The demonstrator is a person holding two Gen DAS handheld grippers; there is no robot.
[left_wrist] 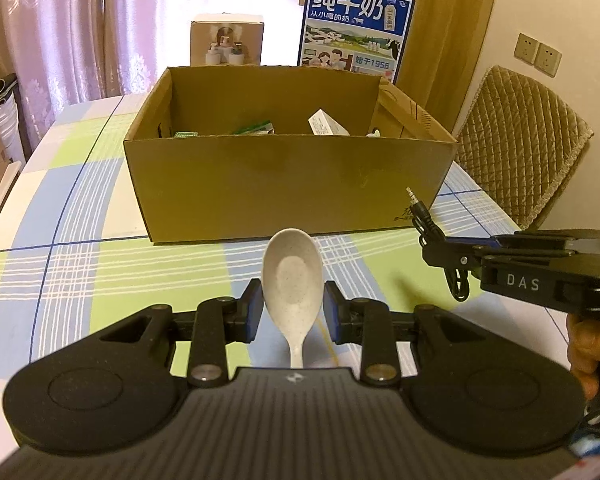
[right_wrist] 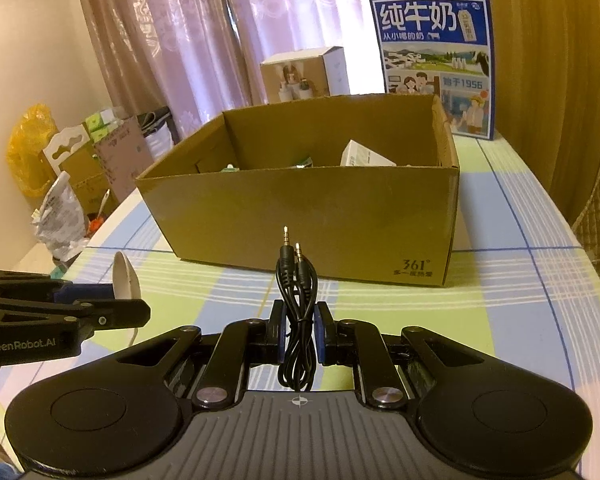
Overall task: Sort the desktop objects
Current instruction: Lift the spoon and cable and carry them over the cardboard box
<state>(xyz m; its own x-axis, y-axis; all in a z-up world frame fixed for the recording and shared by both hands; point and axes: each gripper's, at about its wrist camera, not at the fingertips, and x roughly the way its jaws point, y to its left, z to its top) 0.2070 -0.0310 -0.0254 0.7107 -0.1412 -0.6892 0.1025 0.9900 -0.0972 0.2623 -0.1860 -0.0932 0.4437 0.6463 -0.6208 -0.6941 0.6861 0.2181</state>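
Spoon (left_wrist: 293, 288), bowl up, sits pinched in my left tool (left_wrist: 292, 312) at lower centre; my right tool (right_wrist: 300, 332) squeezes a coiled audio cable (right_wrist: 296, 312). I hold both short of the cardboard box (left_wrist: 284, 188), seemingly to drop them inside.

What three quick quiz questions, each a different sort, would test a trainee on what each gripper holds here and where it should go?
1. True or false: the left gripper is shut on the white spoon.
2. What does the right gripper hold? A. a pen B. a coiled black audio cable C. a milk carton
3. Fill in: both items are held in front of the open ______, which already has small packages inside.

Key:
1. True; the bowl of the spoon points up between the pads.
2. B; its two jack plugs stick up above the fingers.
3. cardboard box, standing on the checked tablecloth.
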